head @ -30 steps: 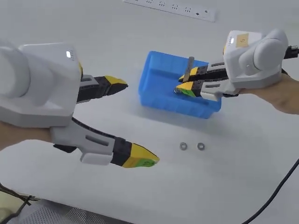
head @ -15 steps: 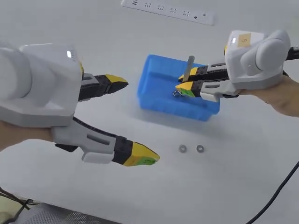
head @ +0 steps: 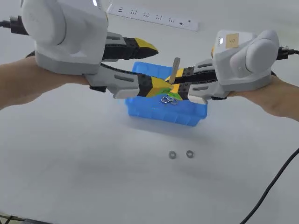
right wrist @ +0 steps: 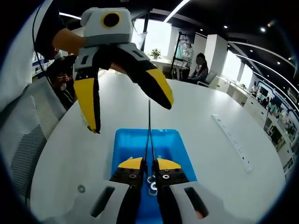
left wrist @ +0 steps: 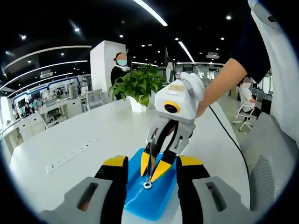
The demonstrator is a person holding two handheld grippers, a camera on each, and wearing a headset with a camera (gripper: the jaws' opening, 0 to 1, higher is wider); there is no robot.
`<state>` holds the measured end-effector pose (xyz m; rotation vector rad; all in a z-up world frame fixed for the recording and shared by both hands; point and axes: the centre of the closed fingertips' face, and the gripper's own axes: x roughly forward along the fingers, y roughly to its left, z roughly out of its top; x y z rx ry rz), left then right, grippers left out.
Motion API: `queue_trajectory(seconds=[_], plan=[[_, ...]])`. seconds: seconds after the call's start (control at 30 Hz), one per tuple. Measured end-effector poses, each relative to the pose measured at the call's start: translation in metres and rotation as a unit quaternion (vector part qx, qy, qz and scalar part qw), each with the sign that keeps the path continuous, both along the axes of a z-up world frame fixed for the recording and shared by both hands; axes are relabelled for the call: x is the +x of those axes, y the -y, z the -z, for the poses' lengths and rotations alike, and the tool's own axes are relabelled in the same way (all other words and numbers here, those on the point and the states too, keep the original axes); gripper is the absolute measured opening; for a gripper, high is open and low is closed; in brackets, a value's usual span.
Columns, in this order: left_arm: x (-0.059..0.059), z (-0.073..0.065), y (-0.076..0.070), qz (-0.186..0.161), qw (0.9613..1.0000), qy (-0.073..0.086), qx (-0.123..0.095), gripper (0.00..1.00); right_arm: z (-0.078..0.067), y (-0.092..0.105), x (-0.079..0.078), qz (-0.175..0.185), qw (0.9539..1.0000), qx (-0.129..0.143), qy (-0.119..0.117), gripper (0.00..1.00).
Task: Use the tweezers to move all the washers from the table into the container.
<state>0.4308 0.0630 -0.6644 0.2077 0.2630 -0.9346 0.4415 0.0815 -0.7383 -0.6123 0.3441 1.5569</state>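
Observation:
A blue container stands mid-table, with washers showing inside it. Two more washers lie on the table in front of it. My right gripper is shut on the tweezers above the container. In the left gripper view a washer sits at the tweezers' tip over the container. My left gripper hangs open over the container, its lower jaw close beside the right gripper's tips. The right gripper view has the tweezers pointing down into the container, and one washer on the table.
A white power strip lies at the table's far edge. A black cable trails off the right gripper toward the near right. Bare white table surrounds the container. People, desks and a plant stand in the background.
My left gripper has swung up and right from the near left, and now sits open over the container beside the right gripper. The right gripper stays over the container with the tweezers.

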Motion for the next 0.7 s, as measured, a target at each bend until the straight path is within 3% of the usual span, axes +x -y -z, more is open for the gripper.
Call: queue_trajectory(seconds=[0.07,0.3,0.37,0.4,0.43,0.53,0.7], plan=[[0.004,0.002,0.005,0.003,1.0,-0.005,-0.006,0.5,0.002,0.0,0.0,-0.001,1.0,0.003,0.0,0.1],[0.011,0.008,0.018,0.023,0.9996,-0.017,-0.005,0.28,-0.006,-0.003,-0.007,-0.008,0.9999,0.008,0.0,0.1],[0.013,0.008,0.02,0.026,0.9995,-0.017,-0.003,0.25,-0.007,-0.003,-0.007,-0.009,0.9999,0.01,0.001,0.1],[0.014,0.007,0.02,0.03,0.9995,-0.006,0.003,0.22,-0.008,-0.003,-0.008,-0.009,0.9999,0.011,0.0,0.1],[0.014,0.006,0.02,0.032,0.9995,-0.006,0.002,0.19,-0.009,-0.004,-0.008,-0.009,0.9999,0.011,0.002,0.1],[0.015,0.004,0.022,0.034,0.9993,-0.016,-0.004,0.17,-0.01,-0.003,-0.008,-0.008,0.9999,0.012,0.001,0.1],[0.012,0.003,0.022,0.042,0.999,-0.018,0.001,0.1,-0.01,-0.002,-0.005,-0.005,0.9999,0.012,0.002,0.1]])
